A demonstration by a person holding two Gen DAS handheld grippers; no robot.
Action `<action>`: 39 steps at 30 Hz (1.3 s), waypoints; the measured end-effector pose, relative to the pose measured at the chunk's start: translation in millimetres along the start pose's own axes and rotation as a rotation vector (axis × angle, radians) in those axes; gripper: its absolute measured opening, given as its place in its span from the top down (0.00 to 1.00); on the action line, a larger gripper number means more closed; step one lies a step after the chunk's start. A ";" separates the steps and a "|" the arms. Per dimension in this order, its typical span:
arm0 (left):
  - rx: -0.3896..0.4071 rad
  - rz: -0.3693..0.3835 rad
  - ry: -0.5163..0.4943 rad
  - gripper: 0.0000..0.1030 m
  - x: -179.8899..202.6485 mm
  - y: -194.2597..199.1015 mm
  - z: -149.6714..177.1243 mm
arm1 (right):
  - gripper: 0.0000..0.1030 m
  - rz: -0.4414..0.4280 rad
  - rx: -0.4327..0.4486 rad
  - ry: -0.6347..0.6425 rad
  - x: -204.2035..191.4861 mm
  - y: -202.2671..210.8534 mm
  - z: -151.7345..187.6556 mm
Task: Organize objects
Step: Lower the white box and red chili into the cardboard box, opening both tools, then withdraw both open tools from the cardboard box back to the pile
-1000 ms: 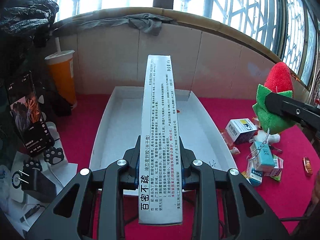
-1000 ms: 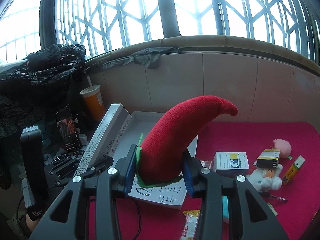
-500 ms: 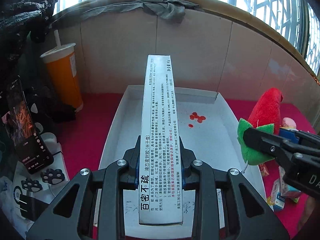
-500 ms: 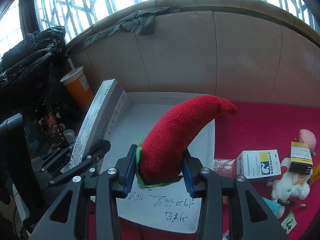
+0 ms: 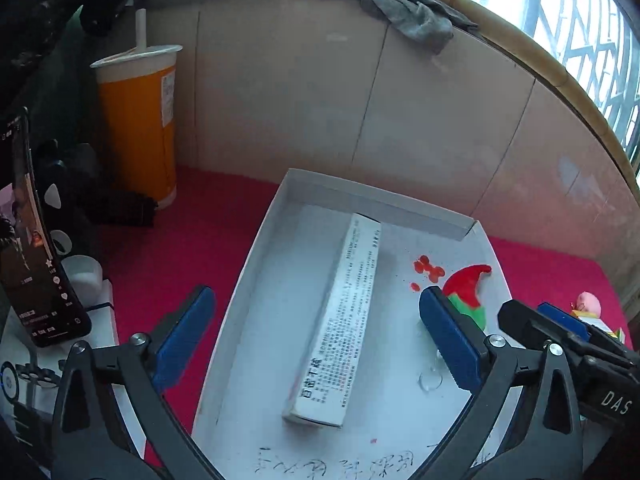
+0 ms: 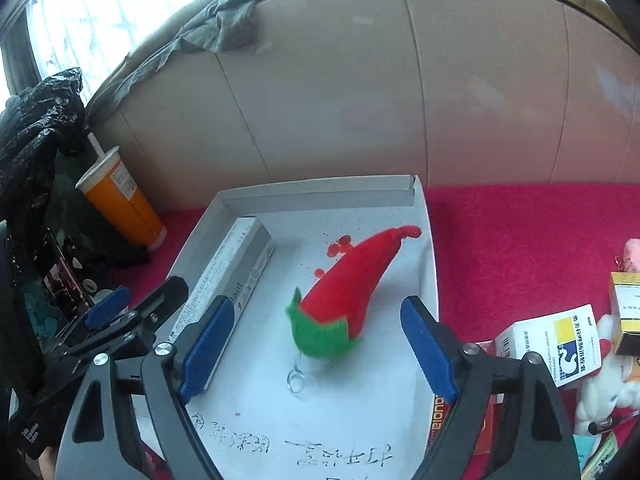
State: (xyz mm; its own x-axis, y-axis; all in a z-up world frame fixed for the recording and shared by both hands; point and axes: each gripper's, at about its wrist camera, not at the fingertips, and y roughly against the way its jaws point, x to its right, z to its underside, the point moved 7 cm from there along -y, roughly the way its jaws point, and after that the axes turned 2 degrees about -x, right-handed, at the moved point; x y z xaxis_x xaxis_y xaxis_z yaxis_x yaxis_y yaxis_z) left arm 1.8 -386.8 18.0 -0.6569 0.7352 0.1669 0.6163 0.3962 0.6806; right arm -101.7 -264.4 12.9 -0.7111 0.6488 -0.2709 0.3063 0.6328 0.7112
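While both claws spread wider, long white box [image 5: 340, 320], red plush chili [image 6: 352, 284], in tray [image 6: 320, 190]

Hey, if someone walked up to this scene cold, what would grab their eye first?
Probably the red plush chili pepper with its green cap, lying inside the white tray on the pink tablecloth. Beside it in the tray lies a long grey box, and an orange drink cup stands by the wall.

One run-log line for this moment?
left gripper: opening, empty | right gripper: opening, empty | long box, plush chili: in white tray
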 end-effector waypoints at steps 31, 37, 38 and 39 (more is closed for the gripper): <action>-0.188 0.347 -0.416 0.00 178.5 98.9 177.5 | 0.00 0.190 0.414 -0.098 152.1 264.6 104.0; -0.211 0.316 -0.474 0.00 200.2 81.7 196.6 | 0.00 0.251 0.187 -0.049 177.7 206.8 148.1; -0.213 0.309 -0.476 0.01 200.7 79.0 197.0 | 0.00 0.264 0.162 -0.017 178.1 199.2 154.5; -0.216 0.302 -0.476 0.03 200.8 76.0 196.8 | 0.00 0.273 0.138 0.014 178.2 192.4 159.6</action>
State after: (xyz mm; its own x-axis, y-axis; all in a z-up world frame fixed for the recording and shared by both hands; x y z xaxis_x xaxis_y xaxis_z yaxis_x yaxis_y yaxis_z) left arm 2.2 -100.8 -37.2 -0.1690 0.9830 0.0717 0.6101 0.0472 0.7909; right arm -68.4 40.4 -2.1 -0.5989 0.7976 -0.0721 0.5701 0.4878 0.6611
